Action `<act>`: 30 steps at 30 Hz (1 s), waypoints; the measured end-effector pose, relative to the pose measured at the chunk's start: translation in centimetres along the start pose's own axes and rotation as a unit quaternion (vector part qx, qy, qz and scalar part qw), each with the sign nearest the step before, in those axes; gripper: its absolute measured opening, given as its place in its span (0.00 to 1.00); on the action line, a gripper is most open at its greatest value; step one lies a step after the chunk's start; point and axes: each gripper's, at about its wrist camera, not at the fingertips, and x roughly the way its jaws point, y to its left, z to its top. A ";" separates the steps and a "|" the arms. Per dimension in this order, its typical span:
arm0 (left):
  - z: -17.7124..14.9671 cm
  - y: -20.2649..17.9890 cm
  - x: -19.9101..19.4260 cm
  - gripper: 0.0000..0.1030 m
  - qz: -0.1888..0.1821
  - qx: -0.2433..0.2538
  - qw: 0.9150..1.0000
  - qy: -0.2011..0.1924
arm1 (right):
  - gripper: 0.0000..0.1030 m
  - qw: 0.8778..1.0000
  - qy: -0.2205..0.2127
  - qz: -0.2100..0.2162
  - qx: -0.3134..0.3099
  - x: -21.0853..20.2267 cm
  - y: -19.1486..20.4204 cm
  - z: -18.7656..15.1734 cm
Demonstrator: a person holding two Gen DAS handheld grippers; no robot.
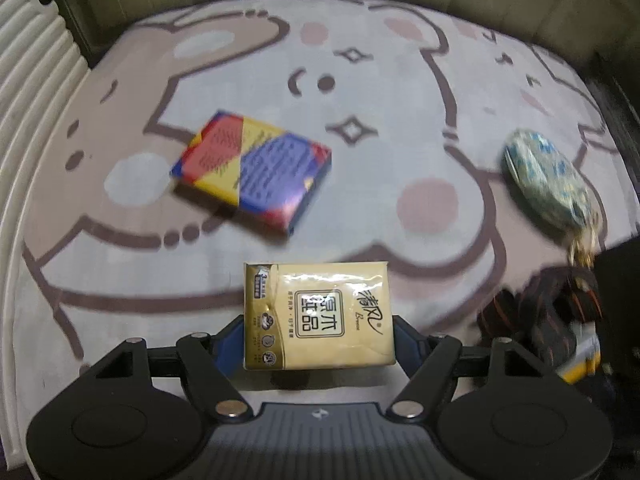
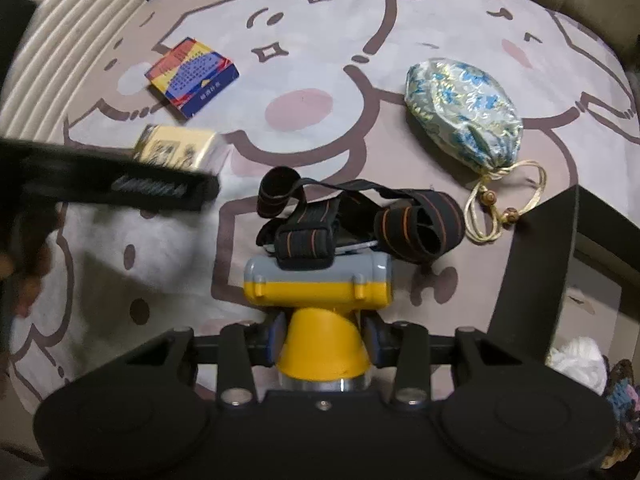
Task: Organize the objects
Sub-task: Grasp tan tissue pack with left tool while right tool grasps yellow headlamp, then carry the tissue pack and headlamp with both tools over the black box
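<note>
**Over the near edge of the rug, both grippers loaded**

Between my left gripper's (image 1: 319, 336) fingers sits a gold tissue pack (image 1: 318, 316), clamped by its two short sides so the printed face stays up and flat; it looks lifted a little above the cartoon rug (image 1: 400, 92), near its front edge. My right gripper (image 2: 324, 336) is closed on the yellow neck of a headlamp (image 2: 320, 300), a narrow, rigid spot that I judge safer than the loose black-and-orange strap (image 2: 360, 220) trailing ahead of it onto the rug. Farther out, a red, yellow and blue card box (image 1: 256, 168) lies flat toward the rug's left side, well apart from a blue-flowered drawstring pouch (image 2: 464, 112) toward the right side, its beaded cord (image 2: 500, 208) spilling toward the near right corner. Each thing seems spaced out, so I guess I am sorting them.
</note>
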 end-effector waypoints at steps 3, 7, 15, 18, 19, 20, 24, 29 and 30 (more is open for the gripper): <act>-0.7 0.3 -0.2 0.72 -0.005 0.002 1.000 0.013 | 0.40 1.000 0.005 -0.005 0.002 0.6 0.0 0.2; -0.7 0.3 0.1 0.76 -0.001 -0.006 1.000 0.007 | 0.40 1.000 0.003 -0.009 0.000 0.7 0.0 0.2; 0.5 0.2 0.5 0.76 0.018 -0.008 1.000 -0.009 | 0.39 1.000 -0.012 -0.001 -0.011 0.4 -0.3 -0.3; 0.5 0.2 0.0 0.71 0.011 -0.012 1.000 -0.003 | 0.39 0.999 -0.023 -0.012 -0.029 -0.1 -0.1 -0.5; 0.4 0.2 -0.2 0.71 0.006 -0.012 1.000 -0.002 | 0.39 0.999 -0.030 -0.014 -0.031 -0.4 -0.2 -0.5; 0.2 0.2 -0.5 0.71 0.003 -0.010 1.000 -0.003 | 0.39 0.999 -0.037 -0.015 -0.030 -0.7 -0.2 -0.4; -0.1 0.1 -2.3 0.71 -0.004 -0.011 1.000 -0.027 | 0.39 0.997 -0.074 -0.011 -0.020 -2.4 -0.7 -0.4; -0.4 -0.3 -4.9 0.71 -0.011 -0.010 0.998 -0.060 | 0.39 0.991 -0.131 -0.009 -0.014 -5.0 -1.1 -0.6; -0.5 -0.4 -5.3 0.71 -0.009 -0.007 0.998 -0.068 | 0.39 0.990 -0.144 -0.008 -0.012 -5.6 -1.2 -0.7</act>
